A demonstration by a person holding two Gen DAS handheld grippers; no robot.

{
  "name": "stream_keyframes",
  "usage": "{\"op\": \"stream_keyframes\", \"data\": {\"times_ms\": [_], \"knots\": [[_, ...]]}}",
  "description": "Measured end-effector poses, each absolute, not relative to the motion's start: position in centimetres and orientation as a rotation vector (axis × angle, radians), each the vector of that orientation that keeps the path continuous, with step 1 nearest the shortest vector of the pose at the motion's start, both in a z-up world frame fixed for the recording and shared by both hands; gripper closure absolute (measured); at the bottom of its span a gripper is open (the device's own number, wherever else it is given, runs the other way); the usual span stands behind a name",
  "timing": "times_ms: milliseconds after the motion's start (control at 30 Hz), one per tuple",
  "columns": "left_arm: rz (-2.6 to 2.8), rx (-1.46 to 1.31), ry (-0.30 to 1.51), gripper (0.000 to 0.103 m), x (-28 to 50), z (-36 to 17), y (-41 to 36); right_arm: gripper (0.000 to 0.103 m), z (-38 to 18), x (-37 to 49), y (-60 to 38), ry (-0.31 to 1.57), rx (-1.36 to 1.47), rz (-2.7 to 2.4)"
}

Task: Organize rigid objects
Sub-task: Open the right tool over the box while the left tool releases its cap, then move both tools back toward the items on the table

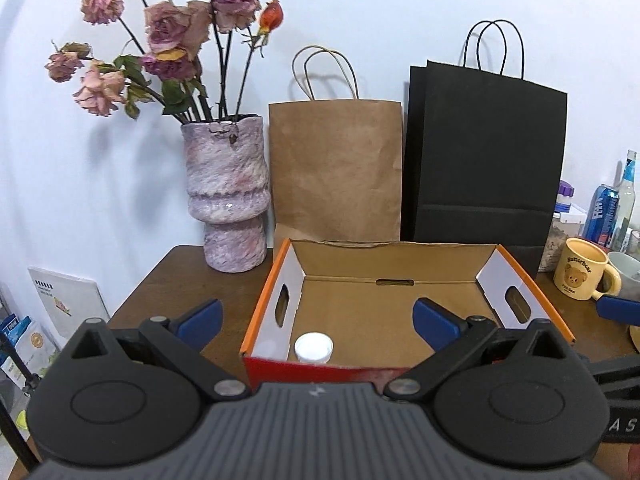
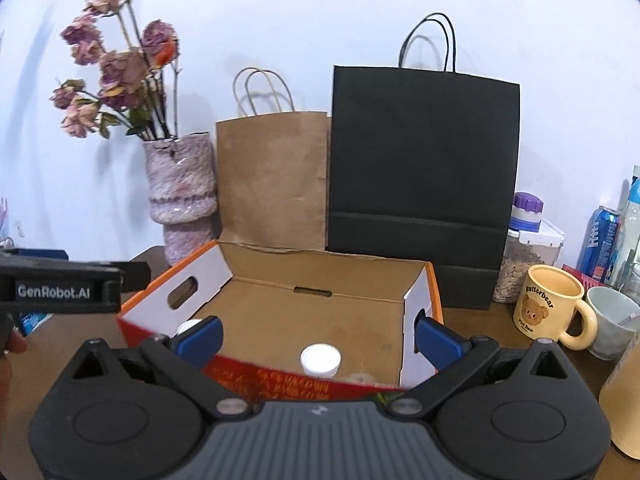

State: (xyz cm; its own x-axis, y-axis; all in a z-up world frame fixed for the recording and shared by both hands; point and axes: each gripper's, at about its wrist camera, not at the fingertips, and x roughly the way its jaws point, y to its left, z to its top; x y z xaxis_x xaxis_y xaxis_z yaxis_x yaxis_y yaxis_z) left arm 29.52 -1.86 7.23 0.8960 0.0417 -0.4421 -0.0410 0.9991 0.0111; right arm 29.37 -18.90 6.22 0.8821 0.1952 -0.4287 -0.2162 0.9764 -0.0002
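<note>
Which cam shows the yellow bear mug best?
Right wrist. The yellow bear mug shows whole there, with print, handle and rim clear, beside a grey cup. The left wrist view has the mug smaller at the frame's right edge, handle partly behind a blue finger pad.

Ahead of both wide-spread claws, the cardboard box lies open-topped, floor mostly bare; only white-capped bottles stand by its near wall. Beyond, paper bags block; a mug crowds the right.
</note>
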Motion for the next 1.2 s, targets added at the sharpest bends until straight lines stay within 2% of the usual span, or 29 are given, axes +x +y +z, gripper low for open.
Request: {"op": "stream_keyframes", "data": {"times_ms": [567,1200], "knots": [[0.021,-0.011,0.467,0.0,22.5,7.5,0.1,0.0,5.5,22.0,-17.5,0.465,-0.089,0.251],[0.05,0.002,0.555,0.0,16.5,3.6,3.4,0.0,1.6,16.4,-16.9,0.573,-0.105,0.293]]}}
